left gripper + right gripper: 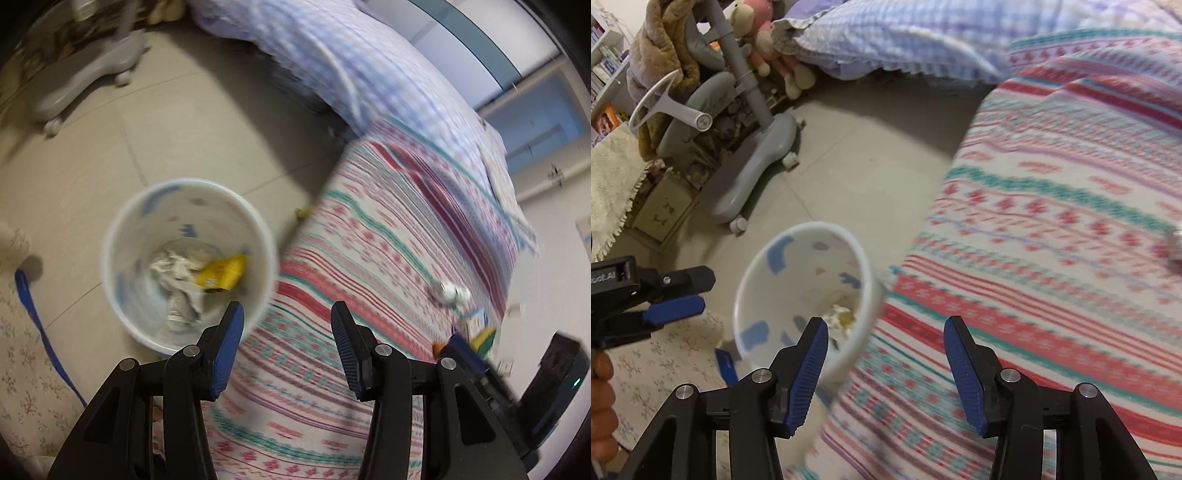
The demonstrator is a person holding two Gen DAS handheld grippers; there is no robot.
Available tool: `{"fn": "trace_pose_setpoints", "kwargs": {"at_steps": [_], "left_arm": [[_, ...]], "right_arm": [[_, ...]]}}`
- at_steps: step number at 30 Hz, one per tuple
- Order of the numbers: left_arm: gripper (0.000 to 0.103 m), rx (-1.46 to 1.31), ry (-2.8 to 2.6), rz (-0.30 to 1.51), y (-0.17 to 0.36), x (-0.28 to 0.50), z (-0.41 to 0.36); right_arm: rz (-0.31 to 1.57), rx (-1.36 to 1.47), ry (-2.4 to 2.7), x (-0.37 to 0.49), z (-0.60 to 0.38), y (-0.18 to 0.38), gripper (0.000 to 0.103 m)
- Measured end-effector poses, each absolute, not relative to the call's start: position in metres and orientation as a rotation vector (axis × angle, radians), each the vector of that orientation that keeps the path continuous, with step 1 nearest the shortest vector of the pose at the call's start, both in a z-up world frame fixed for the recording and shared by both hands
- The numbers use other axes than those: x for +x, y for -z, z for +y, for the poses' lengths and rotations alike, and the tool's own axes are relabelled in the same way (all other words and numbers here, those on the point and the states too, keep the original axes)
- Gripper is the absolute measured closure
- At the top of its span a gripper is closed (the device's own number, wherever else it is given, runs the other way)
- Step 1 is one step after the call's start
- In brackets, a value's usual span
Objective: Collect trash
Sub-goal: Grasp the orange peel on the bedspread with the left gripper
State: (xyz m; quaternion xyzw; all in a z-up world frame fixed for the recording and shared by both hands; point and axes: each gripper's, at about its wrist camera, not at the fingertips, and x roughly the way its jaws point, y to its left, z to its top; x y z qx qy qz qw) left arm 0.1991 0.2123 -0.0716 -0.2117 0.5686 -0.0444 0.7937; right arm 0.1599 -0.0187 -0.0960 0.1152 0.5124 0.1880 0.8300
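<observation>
My bin (190, 266) stands on the tiled floor (184, 129), tight against the near-left edge of the bed (369, 258), so whatever I lift off the spread only has to travel a short way left and drop. It already holds crumpled paper (177, 273) and a yellow wrapper (221, 273), lying at the bottom.

My left gripper (286, 343) hangs over the seam between bin and bed, tilted steeply down. Its fingers (229, 350) stand apart with nothing between them; through the gap I see only striped cloth. My right gripper (886, 369) points the same way, a little nearer the bed, and its blue pads (809, 373) are also apart and bare, with the bin's rim behind the left one. Both hands are empty, which I read as the pause between a drop and the next pick.

What is left to collect sits to the far right on the spread: a small white crumpled piece (448, 291) and, nearer the bed's right edge, a blurred cluster of yellow and green scraps (480, 332). I cannot tell what those scraps are.

The grey wheeled chair base (757, 166) stands well apart from the bin on the far floor, out of my path. A blue strap (40, 325) trails across the floral cloth (22, 369) at near left, clear of the bin.
</observation>
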Motion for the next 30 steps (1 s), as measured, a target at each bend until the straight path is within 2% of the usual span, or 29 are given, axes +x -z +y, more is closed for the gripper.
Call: {"fn": "trace_pose_setpoints", "kwargs": {"at_steps": [4, 9, 12, 17, 30], "left_arm": [[0.051, -0.364, 0.172, 1.233, 0.068, 0.198, 0.156], [0.051, -0.263, 0.281, 1.259, 0.068, 0.190, 0.080], [0.051, -0.202, 0.326, 1.274, 0.072, 0.185, 0.041], [0.051, -0.081, 0.358, 1.273, 0.084, 0.180, -0.022], [0.051, 0.022, 0.413, 1.249, 0.127, 0.193, -0.103]], "right_arm": [[1.060, 0.234, -0.350, 0.150, -0.058, 0.077, 0.041], [1.008, 0.277, -0.273, 0.135, -0.116, 0.052, 0.041], [0.973, 0.390, -0.232, 0.126, -0.161, 0.044, 0.036], [0.968, 0.592, -0.123, 0.115, -0.234, 0.040, 0.036], [1.071, 0.556, -0.022, 0.084, -0.306, 0.057, 0.034]]}}
